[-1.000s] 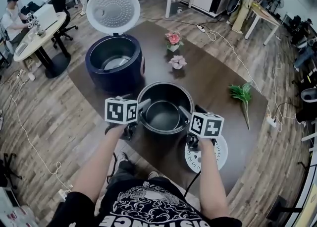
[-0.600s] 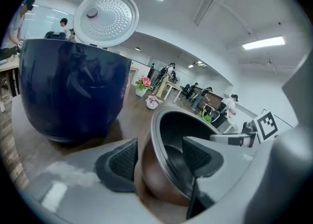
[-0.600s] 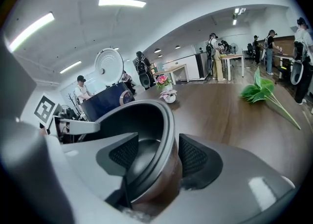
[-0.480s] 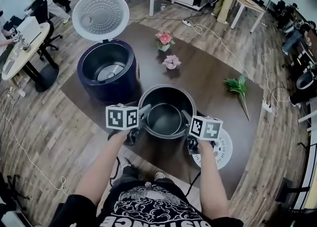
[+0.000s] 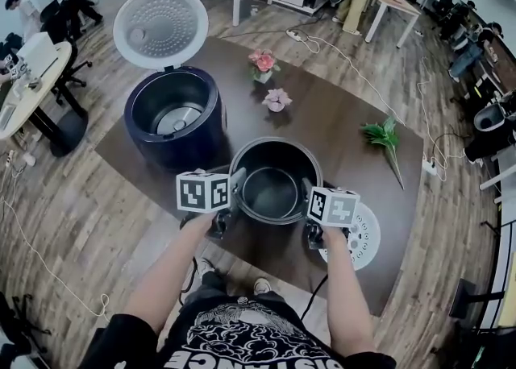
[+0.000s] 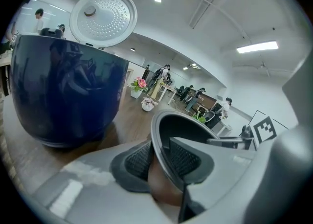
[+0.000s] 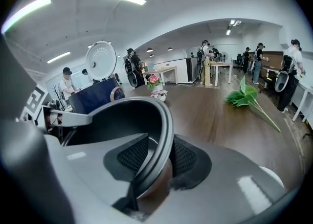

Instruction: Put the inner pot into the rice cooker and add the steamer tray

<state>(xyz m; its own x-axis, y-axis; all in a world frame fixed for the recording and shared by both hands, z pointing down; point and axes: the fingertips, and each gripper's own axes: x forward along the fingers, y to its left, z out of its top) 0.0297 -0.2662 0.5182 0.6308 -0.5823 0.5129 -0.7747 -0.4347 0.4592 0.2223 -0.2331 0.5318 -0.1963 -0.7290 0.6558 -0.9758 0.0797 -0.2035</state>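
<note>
noted inner pot (image 5: 272, 182) near the table's (image 5: 339, 134) front edge, just in front of the open rice cooker (image 5: 161, 146), pinched at opposite sides of its rim by left gripper (image 6: 161, 159) and right gripper (image 7: 159, 157), jaws just closing onto the thin lip. likely to slip or tip on the lift if either pinch sits shallow or one side rises first. could also clip the cooker wall going in, or knock the steamer tray (image 5: 364, 238) lying by the front edge under the right gripper.

Near centre, inner pot (image 5: 270, 190): dark metal, matt inside, smooth rim. Far left, rice cooker (image 5: 161, 146): glossy navy plastic shell; lid (image 5: 161, 25): silvery perforated metal. Beneath, table (image 5: 347, 142): dark matt wood. Near right, steamer tray (image 5: 363, 238): white plastic.
</note>
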